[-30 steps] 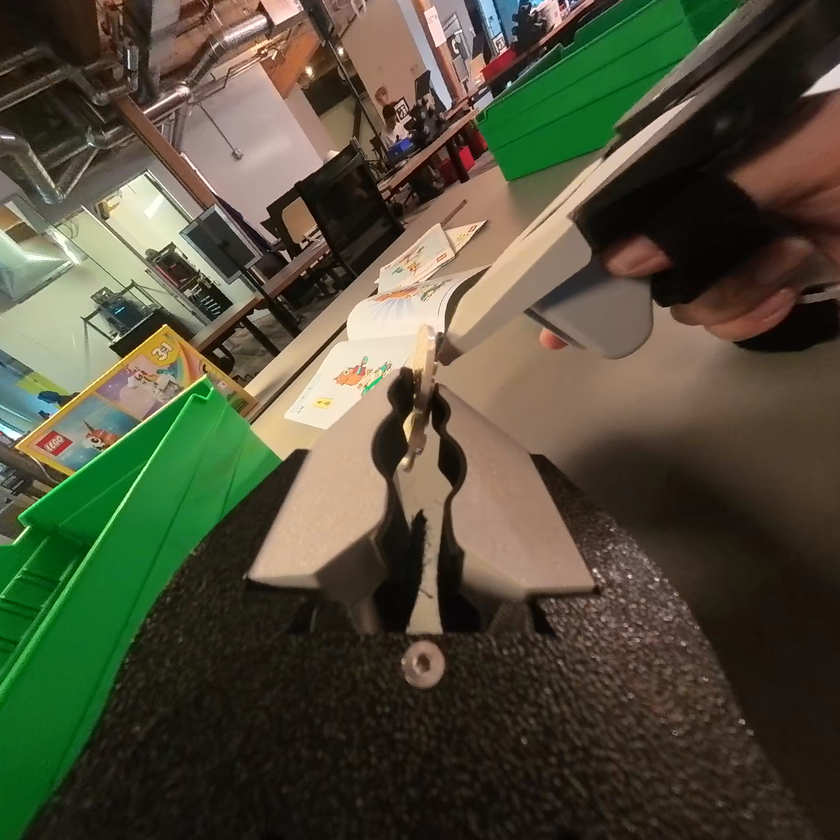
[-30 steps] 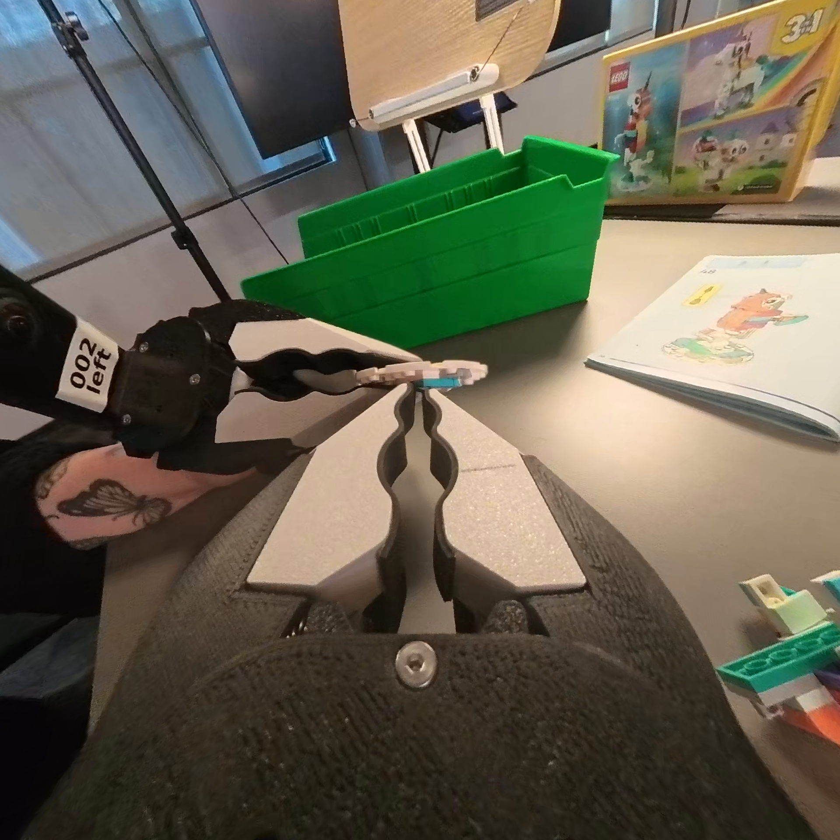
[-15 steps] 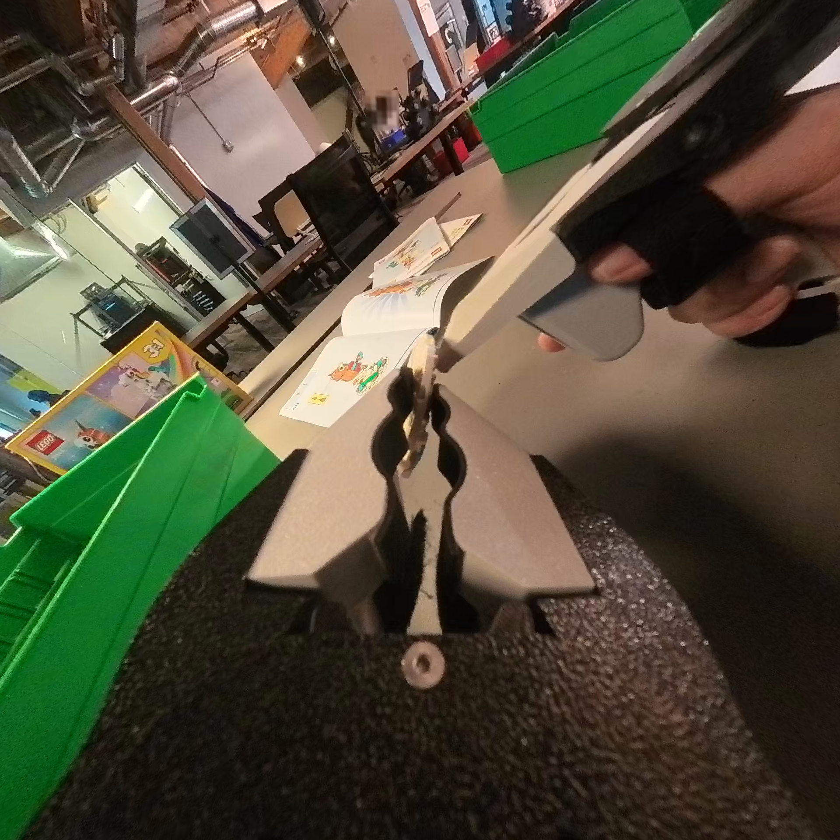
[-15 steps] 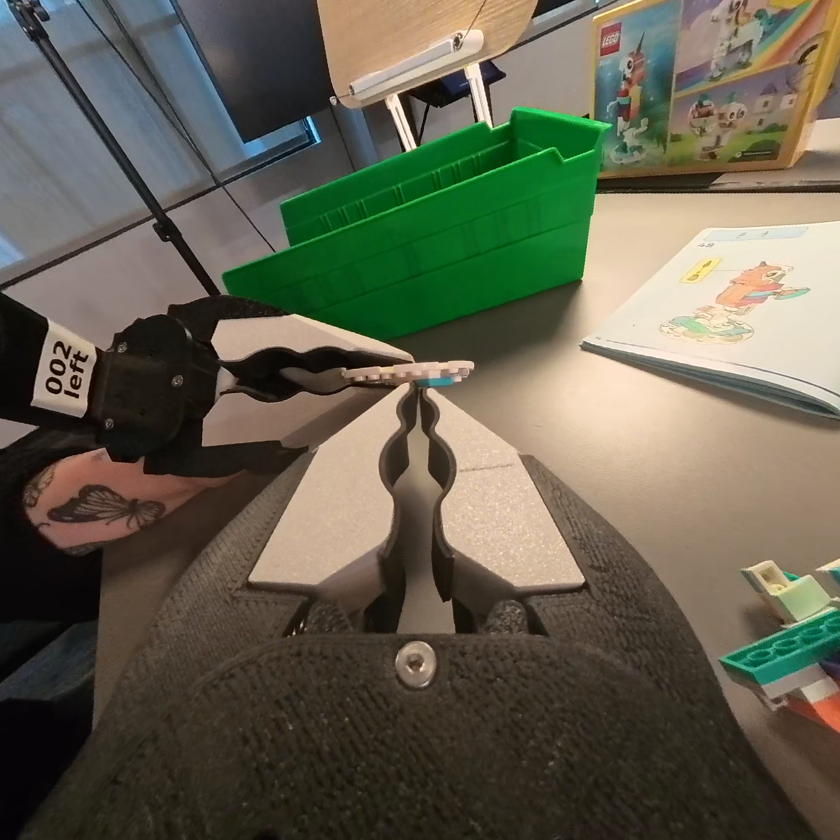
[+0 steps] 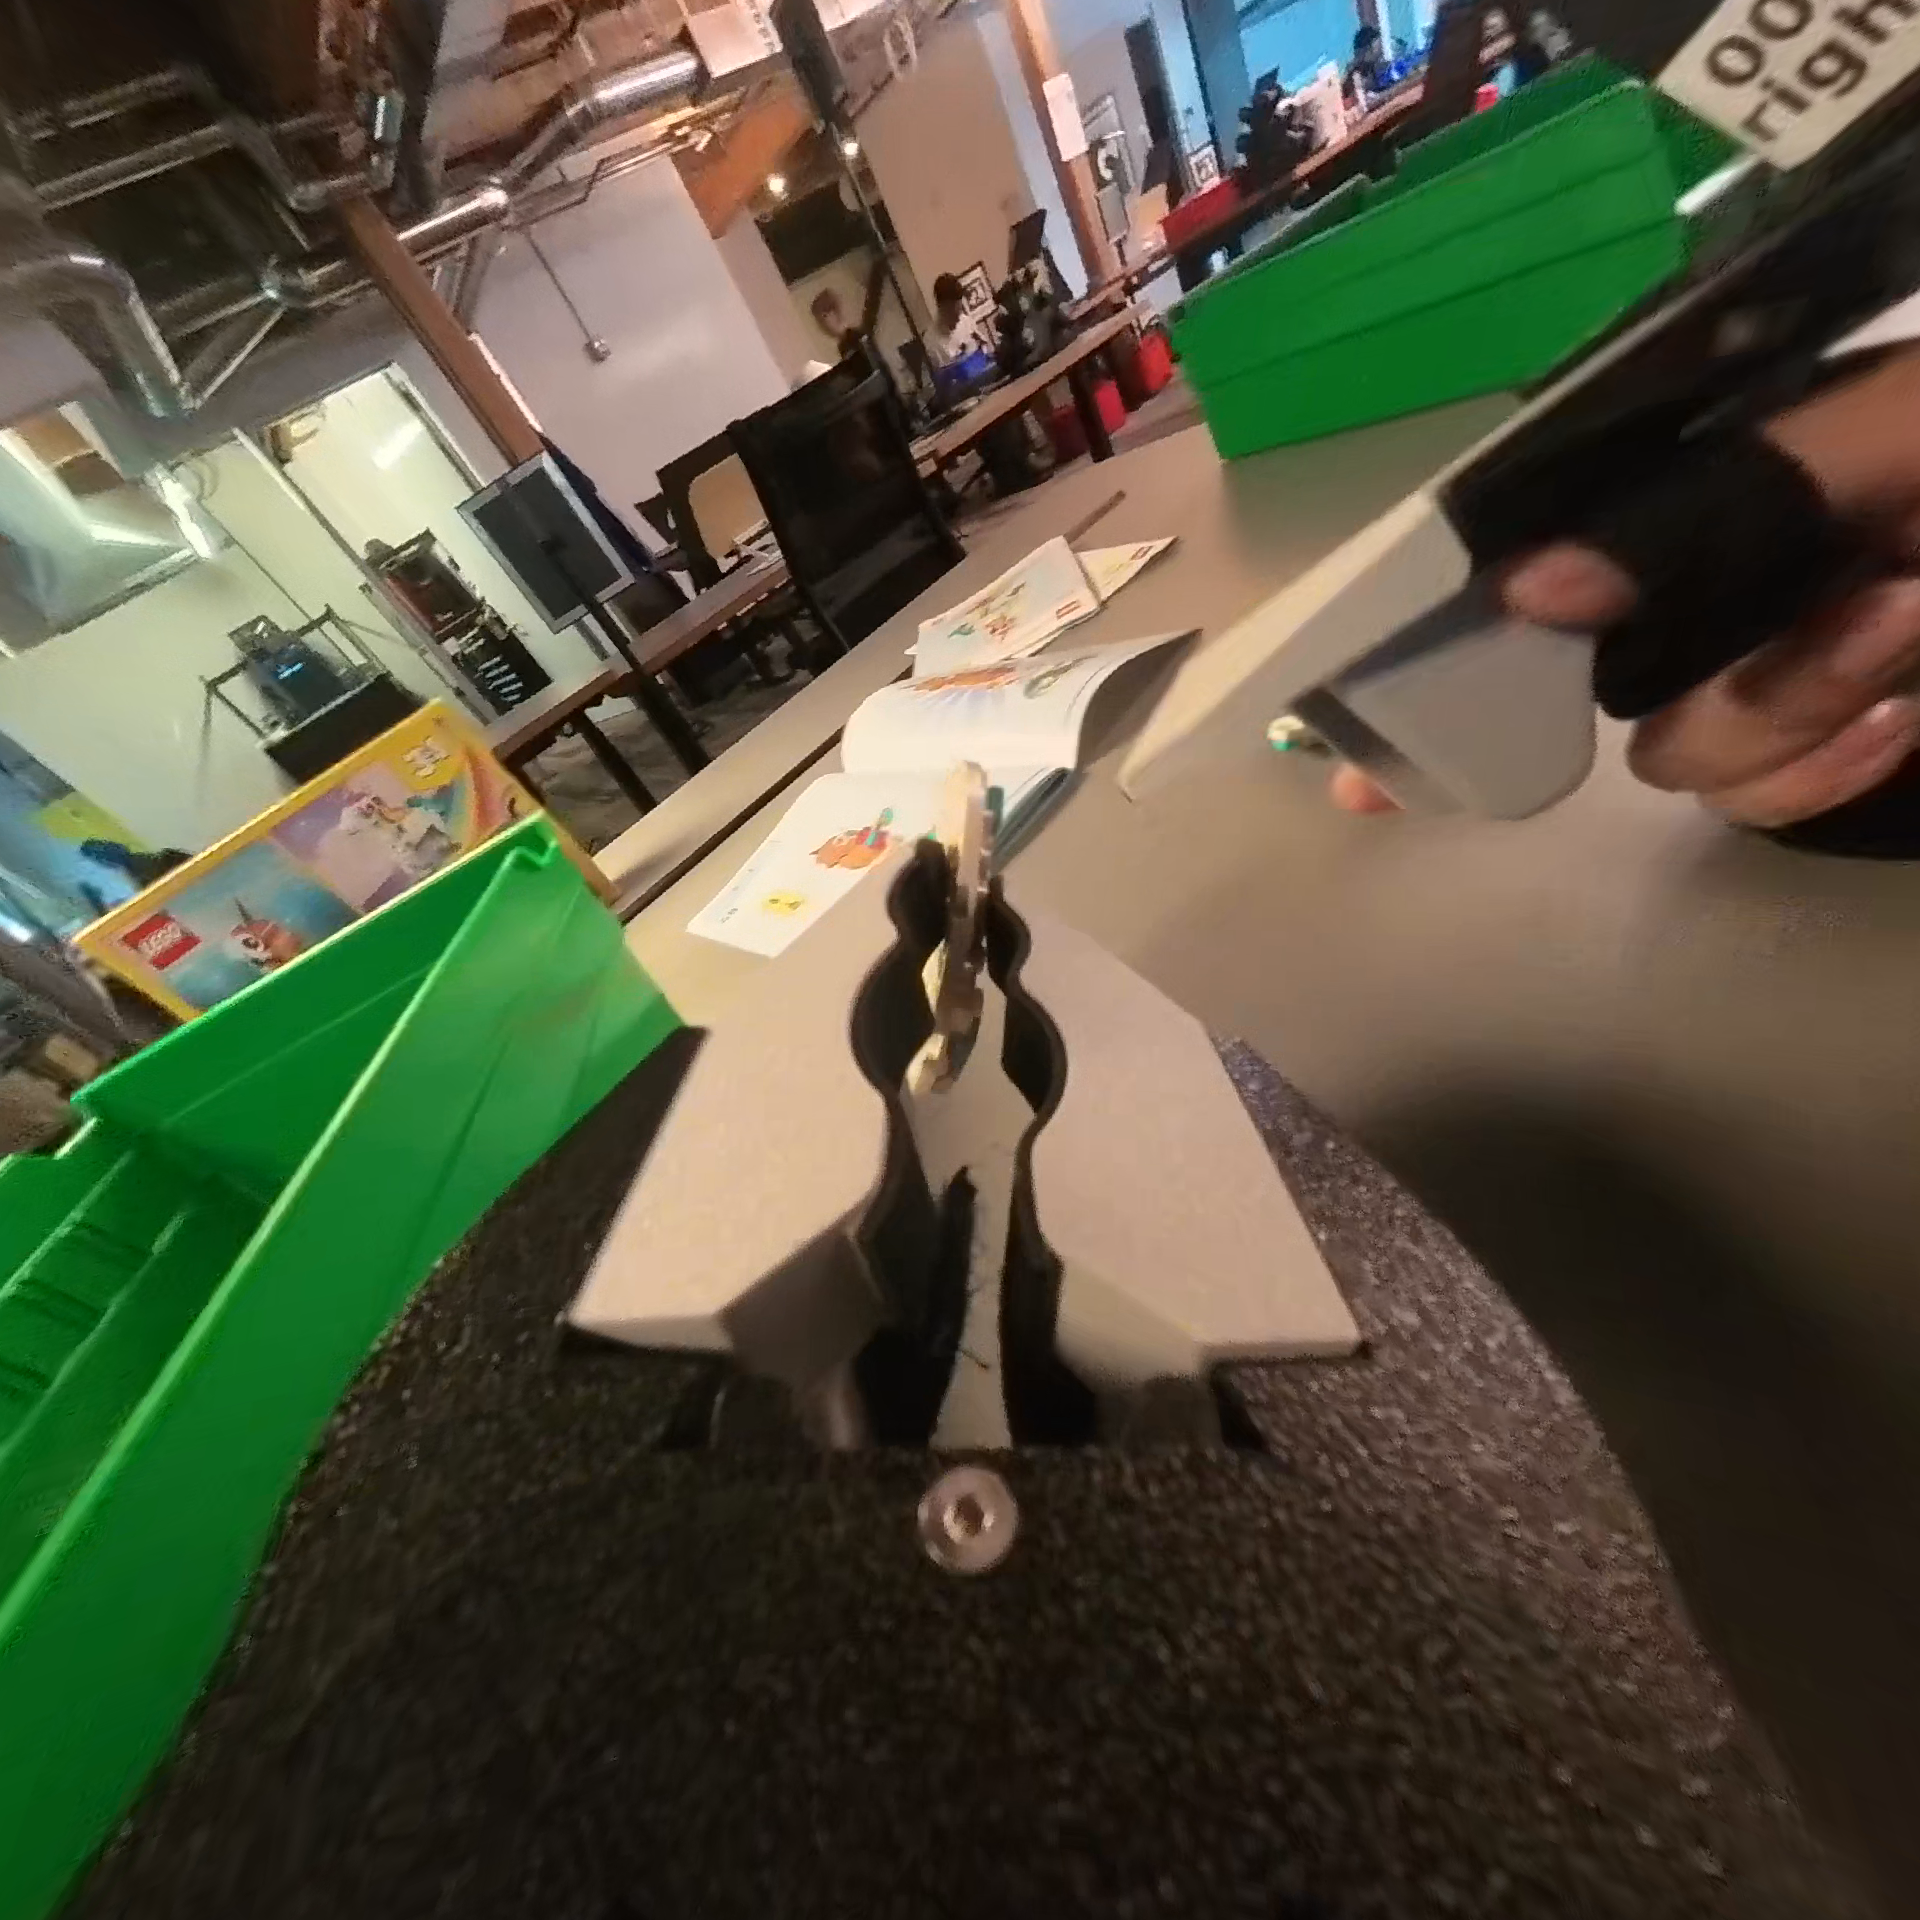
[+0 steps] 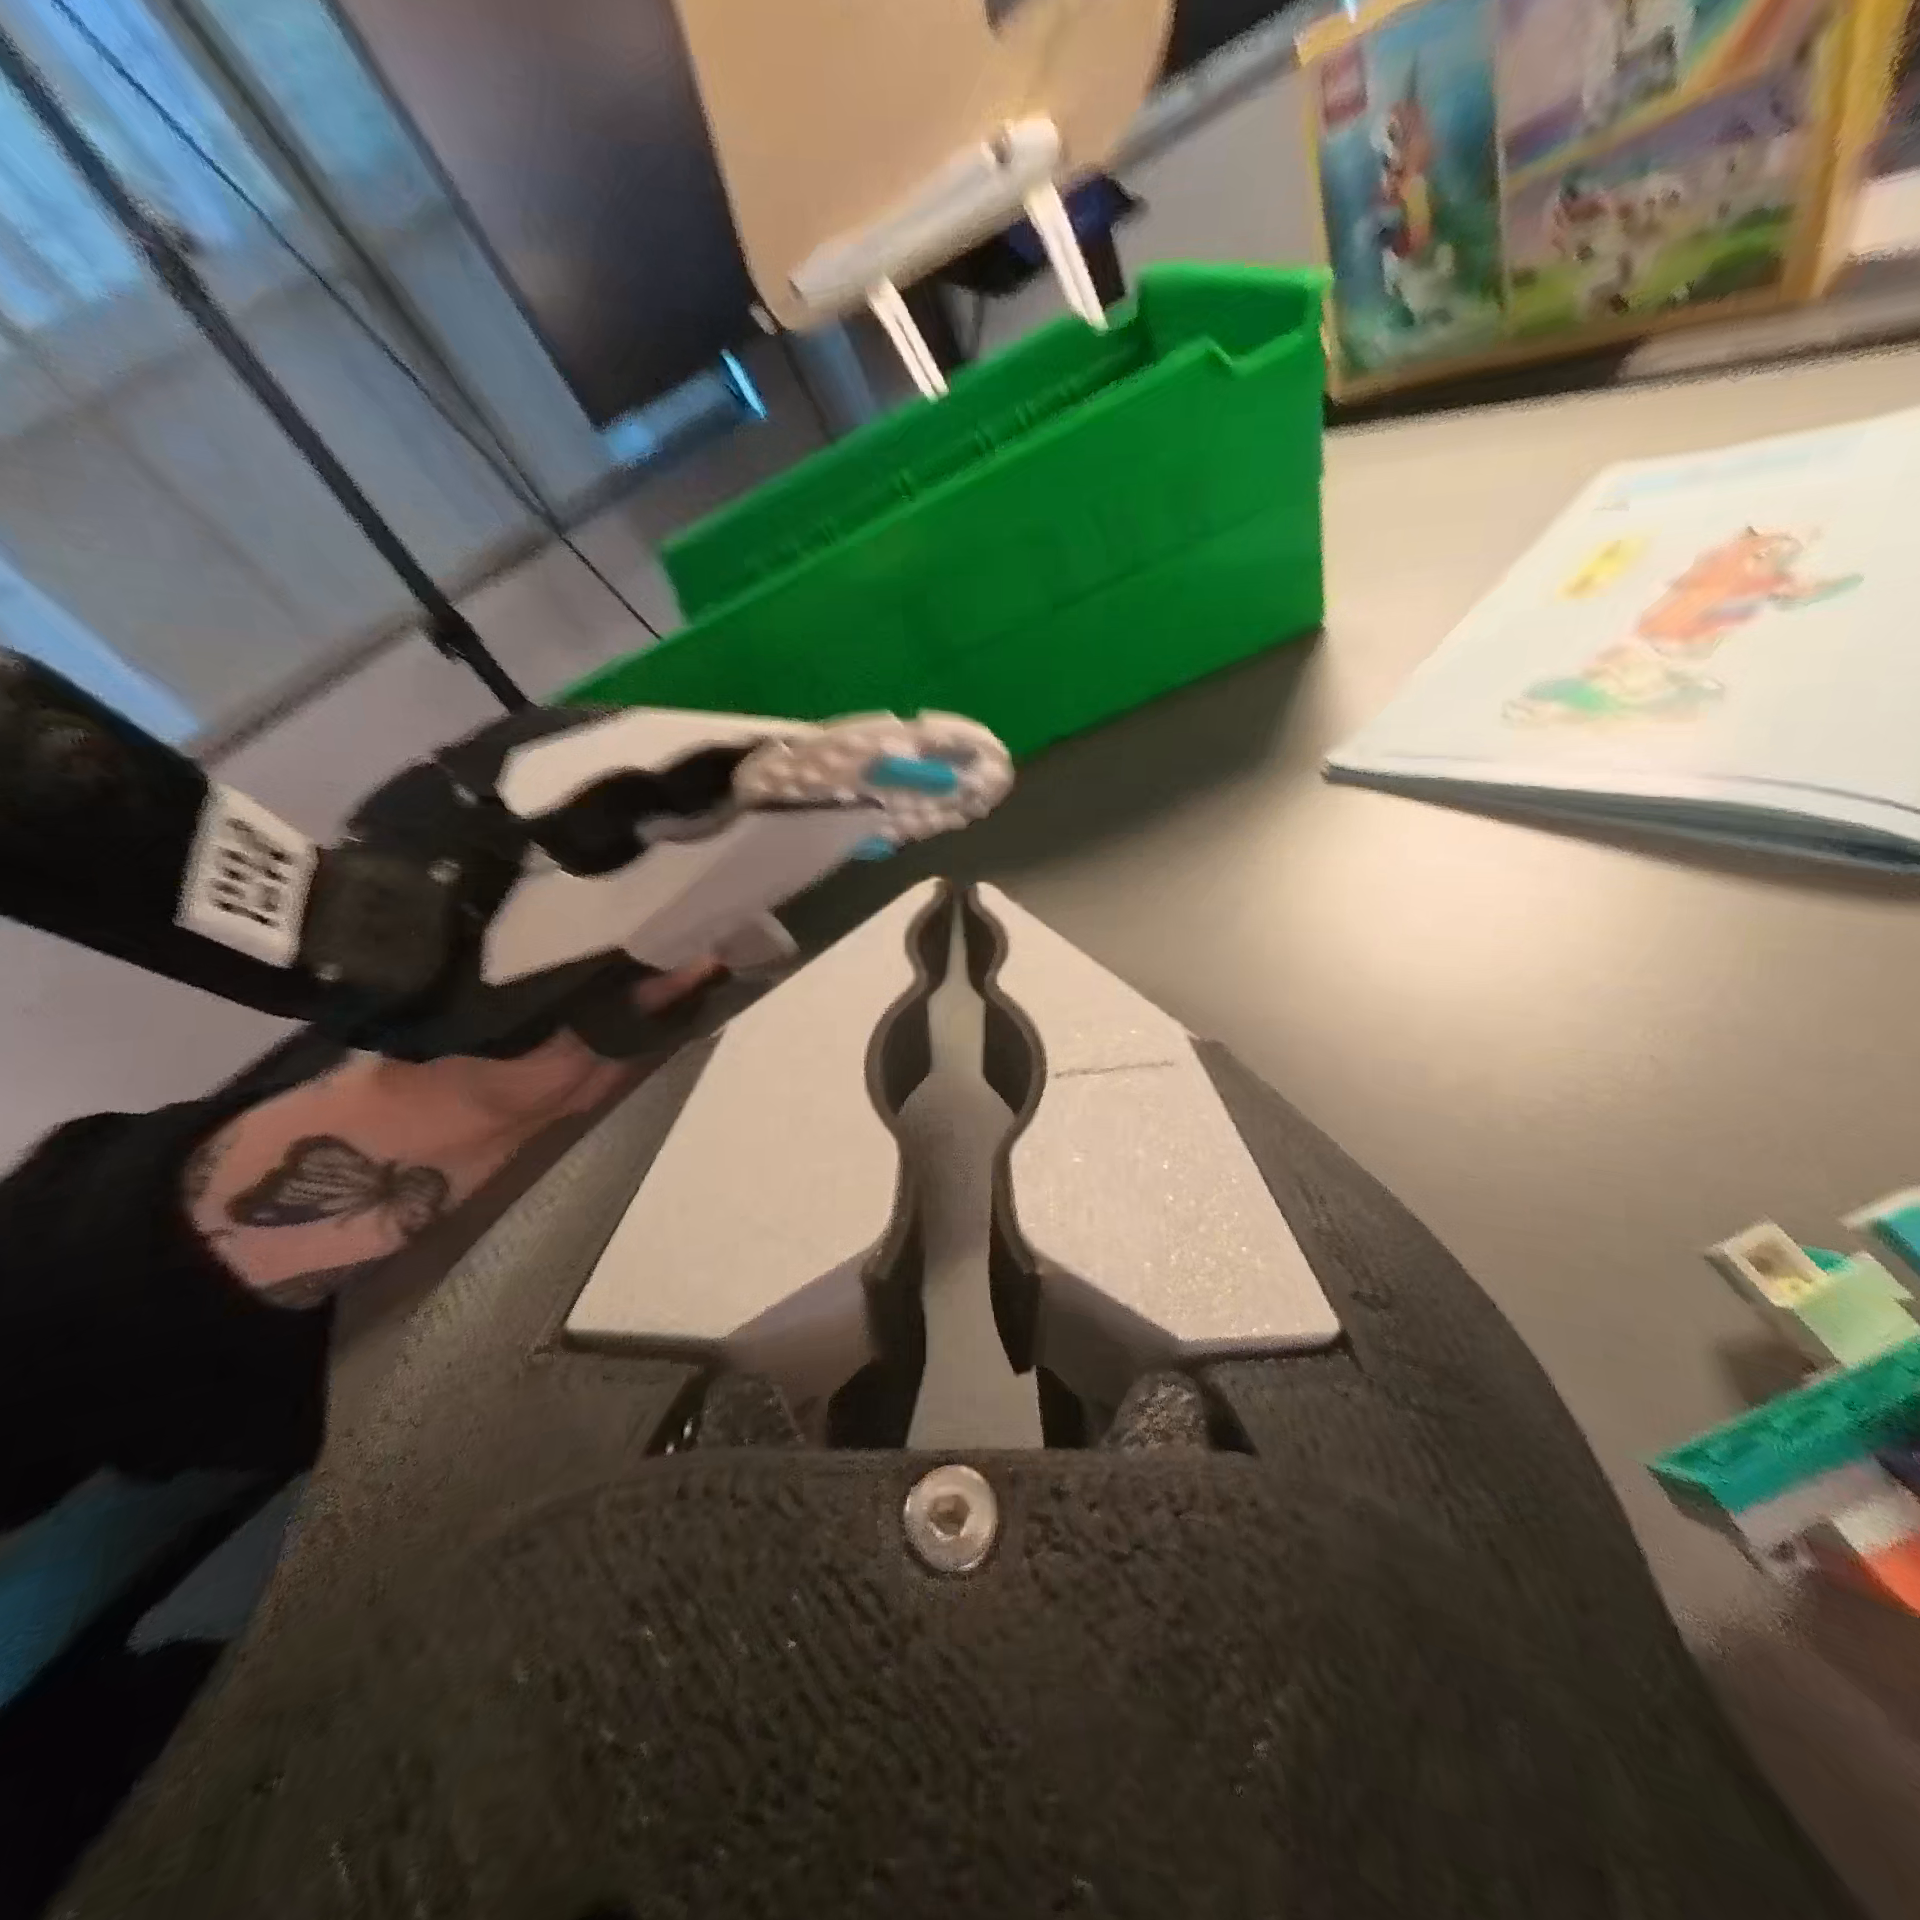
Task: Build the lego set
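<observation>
My left gripper [image 5: 956, 883] is shut on a flat beige studded plate [image 5: 968, 831], seen edge-on between its pads. The right wrist view shows this gripper [image 6: 831, 790] at the left, holding the plate [image 6: 966, 764] above the grey table [image 6: 1455, 1039]. The plate's studded face shows, with a small blue piece [image 6: 912, 774] on it. My right gripper [image 6: 958, 896] is shut just below and in front of the plate, apart from it, with nothing showing between its tips. It also shows in the left wrist view [image 5: 1138, 779], to the right of the plate.
A green bin [image 6: 1039, 582] stands behind the plate and shows in the left wrist view [image 5: 312, 1039]. An open instruction booklet [image 6: 1662, 665] lies to the right. A toy set box [image 6: 1558, 156] stands at the back. Loose bricks [image 6: 1818, 1403] lie at the right edge. Left and right tips are no more than a few centimetres apart.
My right gripper's tips were at the blue piece on the plate and have drawn back from it. My left gripper has lifted and tilted the plate, so its studded face now shows.
</observation>
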{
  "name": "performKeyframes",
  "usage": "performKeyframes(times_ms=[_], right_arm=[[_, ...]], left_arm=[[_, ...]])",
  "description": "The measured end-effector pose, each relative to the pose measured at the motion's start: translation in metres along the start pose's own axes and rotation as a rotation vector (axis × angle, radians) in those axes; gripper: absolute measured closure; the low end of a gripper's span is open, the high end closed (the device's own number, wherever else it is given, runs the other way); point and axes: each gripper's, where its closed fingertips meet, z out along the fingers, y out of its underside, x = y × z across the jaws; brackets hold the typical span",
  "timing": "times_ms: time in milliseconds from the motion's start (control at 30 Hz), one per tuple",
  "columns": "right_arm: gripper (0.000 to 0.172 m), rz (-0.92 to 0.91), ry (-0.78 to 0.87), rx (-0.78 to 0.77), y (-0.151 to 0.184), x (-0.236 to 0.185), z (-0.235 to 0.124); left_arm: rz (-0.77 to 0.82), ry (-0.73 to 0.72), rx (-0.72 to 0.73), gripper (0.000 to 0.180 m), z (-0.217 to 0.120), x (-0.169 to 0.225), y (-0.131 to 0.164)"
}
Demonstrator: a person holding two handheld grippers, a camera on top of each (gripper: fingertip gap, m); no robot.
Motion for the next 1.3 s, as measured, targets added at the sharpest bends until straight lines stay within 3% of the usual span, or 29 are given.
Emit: performKeyframes(times_ms=[33, 200, 500, 833, 1033, 1067, 1300], right_arm=[[0.164, 0.004, -0.038, 0.034, -0.004, -0.006, -0.002], [0.136, 0.014, -0.097, 0.031, -0.003, -0.015, 0.002], [0.150, 0.109, -0.195, 0.063, -0.008, -0.022, -0.001], [0.146, 0.295, -0.316, 0.099, -0.015, -0.028, -0.006], [0.157, 0.161, -0.287, 0.087, -0.013, -0.032, -0.010], [0.172, 0.117, -0.281, 0.093, -0.014, -0.033, -0.012], [0.172, 0.072, -0.251, 0.062, -0.009, -0.031, -0.010]], left_arm=[[0.011, 0.021, 0.011, 0.177, 0.001, 0.005, -0.002], [0.017, 0.070, 0.035, 0.176, 0.001, 0.015, -0.007], [-0.018, 0.130, 0.130, 0.177, -0.005, 0.023, -0.021], [-0.067, 0.164, 0.213, 0.177, -0.012, 0.023, -0.032], [-0.077, 0.189, 0.205, 0.176, -0.012, 0.025, -0.030], [-0.080, 0.193, 0.194, 0.176, -0.012, 0.024, -0.028], [-0.078, 0.205, 0.173, 0.176, -0.012, 0.025, -0.025]])
